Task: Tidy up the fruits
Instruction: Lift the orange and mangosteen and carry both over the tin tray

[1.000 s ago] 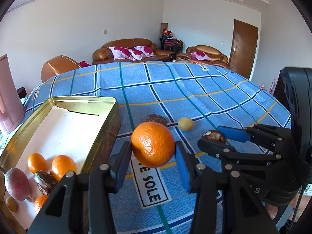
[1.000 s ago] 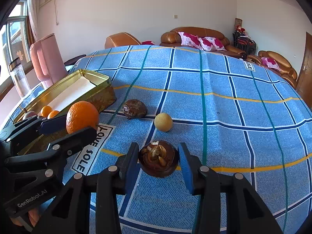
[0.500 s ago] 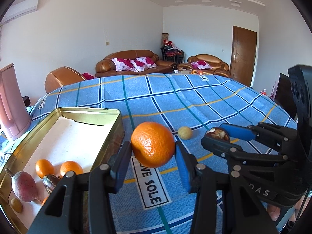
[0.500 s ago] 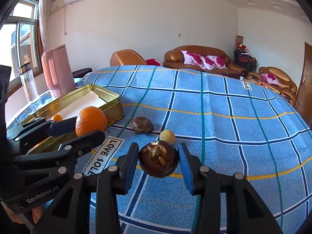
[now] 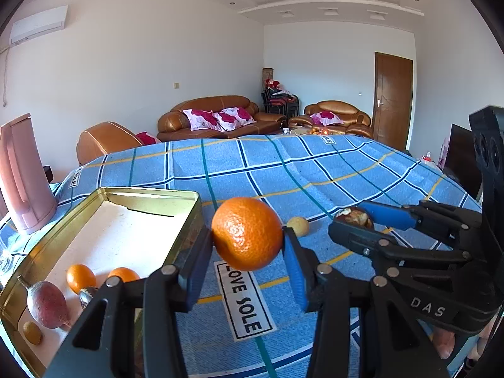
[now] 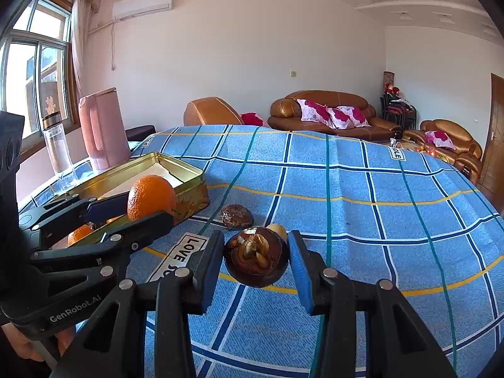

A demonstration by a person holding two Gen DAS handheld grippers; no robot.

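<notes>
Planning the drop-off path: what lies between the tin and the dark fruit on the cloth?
Only bare cloth separates tin and dark fruit, seen in the right wrist view.

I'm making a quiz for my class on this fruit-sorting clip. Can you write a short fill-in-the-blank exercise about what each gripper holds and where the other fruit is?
1. The left gripper is shut on an ____.
2. The right gripper holds a dark brown fruit above the ____ checked cloth.
3. The small oranges and the reddish fruit lie inside the ____ tin.
4. A small round ____ fruit lies on the cloth.

Missing words: orange; blue; gold; yellow
</notes>
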